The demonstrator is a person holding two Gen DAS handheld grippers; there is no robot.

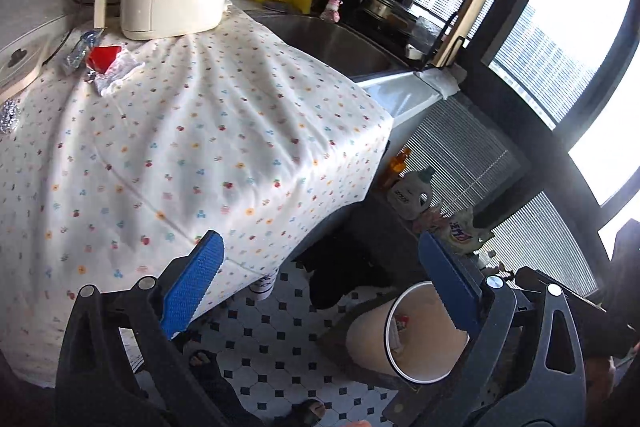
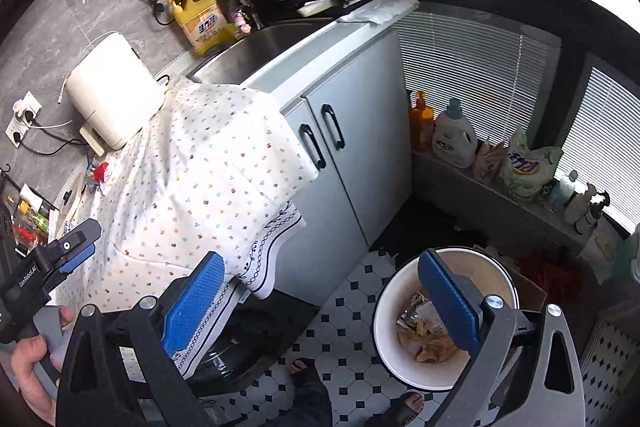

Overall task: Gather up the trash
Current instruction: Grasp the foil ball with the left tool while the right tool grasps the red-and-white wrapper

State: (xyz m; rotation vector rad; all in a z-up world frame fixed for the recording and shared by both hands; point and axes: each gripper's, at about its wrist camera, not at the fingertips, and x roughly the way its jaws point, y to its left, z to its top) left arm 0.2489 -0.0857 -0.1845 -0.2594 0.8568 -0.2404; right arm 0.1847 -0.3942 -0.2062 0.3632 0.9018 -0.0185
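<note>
Below, one bin (image 2: 384, 331) — two empty, wide-open grippers (image 1: 320, 283) (image 2: 320, 291).

Partly hidden and cut off
Bin (image 2: 448, 315) contents half masked behind right fingers (image 2: 452, 299); foil scrap (image 1: 9, 117) clipped at left edge; wrappers (image 1: 104, 67) on tabletop (image 1: 180, 147) too small to identify.

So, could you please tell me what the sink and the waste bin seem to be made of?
Sink: likely stainless steel, brushed; grey metallic sheen with soft reflections.
Waste bin: probably plastic, smooth and slightly glossy; thin cream wall with an even rolled rim.
</note>
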